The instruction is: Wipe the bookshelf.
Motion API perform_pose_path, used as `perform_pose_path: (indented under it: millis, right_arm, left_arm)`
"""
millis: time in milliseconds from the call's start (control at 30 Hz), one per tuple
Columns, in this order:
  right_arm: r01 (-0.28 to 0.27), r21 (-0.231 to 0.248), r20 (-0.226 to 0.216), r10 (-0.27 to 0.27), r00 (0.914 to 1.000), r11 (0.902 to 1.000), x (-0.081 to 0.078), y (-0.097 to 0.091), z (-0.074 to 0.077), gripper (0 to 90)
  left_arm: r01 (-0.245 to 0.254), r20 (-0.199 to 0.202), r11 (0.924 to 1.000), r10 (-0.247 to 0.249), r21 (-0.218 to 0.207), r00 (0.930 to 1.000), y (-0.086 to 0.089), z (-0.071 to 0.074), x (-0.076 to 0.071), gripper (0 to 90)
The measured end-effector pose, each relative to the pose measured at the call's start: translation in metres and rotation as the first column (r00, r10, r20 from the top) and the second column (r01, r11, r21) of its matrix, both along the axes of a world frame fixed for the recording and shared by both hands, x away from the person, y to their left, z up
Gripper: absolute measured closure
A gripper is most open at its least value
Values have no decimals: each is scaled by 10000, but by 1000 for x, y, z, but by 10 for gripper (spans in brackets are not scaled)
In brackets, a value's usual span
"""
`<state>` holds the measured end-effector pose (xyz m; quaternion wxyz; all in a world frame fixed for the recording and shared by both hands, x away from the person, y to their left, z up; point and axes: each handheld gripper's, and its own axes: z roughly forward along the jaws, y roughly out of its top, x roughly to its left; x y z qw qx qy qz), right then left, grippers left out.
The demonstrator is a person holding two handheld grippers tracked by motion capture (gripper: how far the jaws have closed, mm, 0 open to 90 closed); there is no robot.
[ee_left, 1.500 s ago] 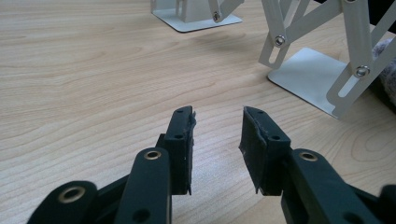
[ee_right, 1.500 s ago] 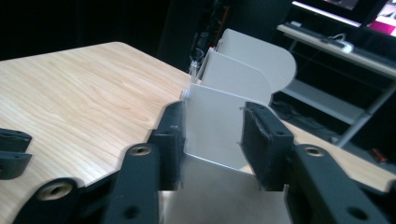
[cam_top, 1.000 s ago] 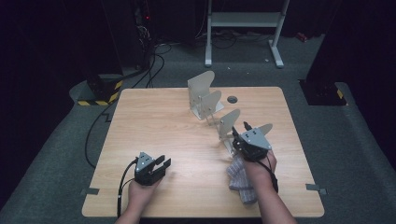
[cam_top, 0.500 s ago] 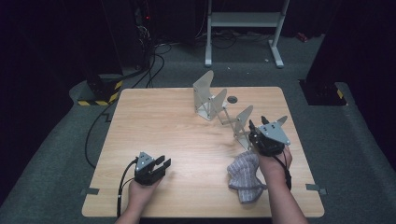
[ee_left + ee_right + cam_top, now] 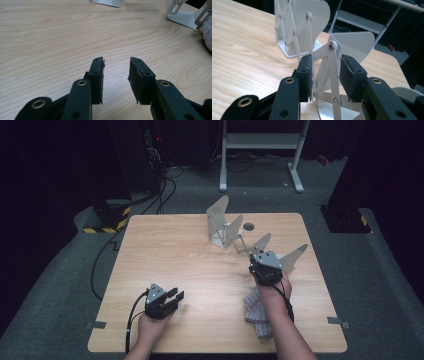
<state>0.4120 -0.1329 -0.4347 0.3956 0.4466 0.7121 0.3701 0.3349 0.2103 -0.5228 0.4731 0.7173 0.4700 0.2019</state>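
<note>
Closest to the near edge of the wooden table (image 5: 165,255), the person's left hand (image 5: 150,327) lies low on the wood, forearm coming straight in. The left gripper (image 5: 176,296) it carries sits level and points across the table, its jaws parted with only bare wood between them (image 5: 116,75).

To the right, a crumpled pale cloth (image 5: 256,312) lies on the table under the right forearm. That arm stretches farther forward, the wrist raised, and the right hand (image 5: 272,287) pushes the right gripper (image 5: 261,260) up against the folding metal rack (image 5: 227,227). Its jaws have just been closing, and the rack's thin hinged arms (image 5: 329,72) stand between the pads; the left pad looks to touch the metal, the right pad stands a little off.

The rack stretches from the table's far middle, where its base plate sits, out to the right edge in a chain of fin-shaped plates.
</note>
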Motion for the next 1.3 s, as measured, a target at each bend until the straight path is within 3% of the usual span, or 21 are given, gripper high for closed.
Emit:
perform_pose_path:
  millis: [167, 233, 400, 467, 767, 1067, 1300]
  right_arm:
    - [4, 39, -295, -3, 9996, 10000, 8, -1, -5, 705]
    - [-42, 265, -361, 51, 9993, 9996, 7, -3, -5, 757]
    - [-758, 578, -344, 779, 9964, 9954, 1, -3, -5, 816]
    - [-1132, 884, -313, 1163, 9927, 9896, -3, -1, -6, 830]
    - [-2314, 678, -34, 2322, 9727, 9705, -23, 22, -8, 858]
    - [-3349, 590, 80, 3350, 9422, 9404, -40, 42, -9, 874]
    - [-4226, 510, 102, 4226, 9062, 9049, -52, 60, -9, 875]
  left_arm:
    - [7, -35, 10000, -7, -4, 10000, 0, 0, 0, 642]
    - [32, -57, 10000, -32, 18, 10000, -1, -1, 0, 642]
    - [78, -60, 10000, -78, 56, 10000, -2, -1, 0, 642]
    - [82, -68, 9999, -81, 74, 9999, -2, -1, 0, 642]
    - [109, -65, 9999, -109, 99, 9999, -2, -1, -1, 642]
    - [96, -47, 9999, -96, 115, 9999, -2, -1, -1, 642]
    - [75, -39, 9999, -74, 129, 10000, -2, -1, -1, 642]
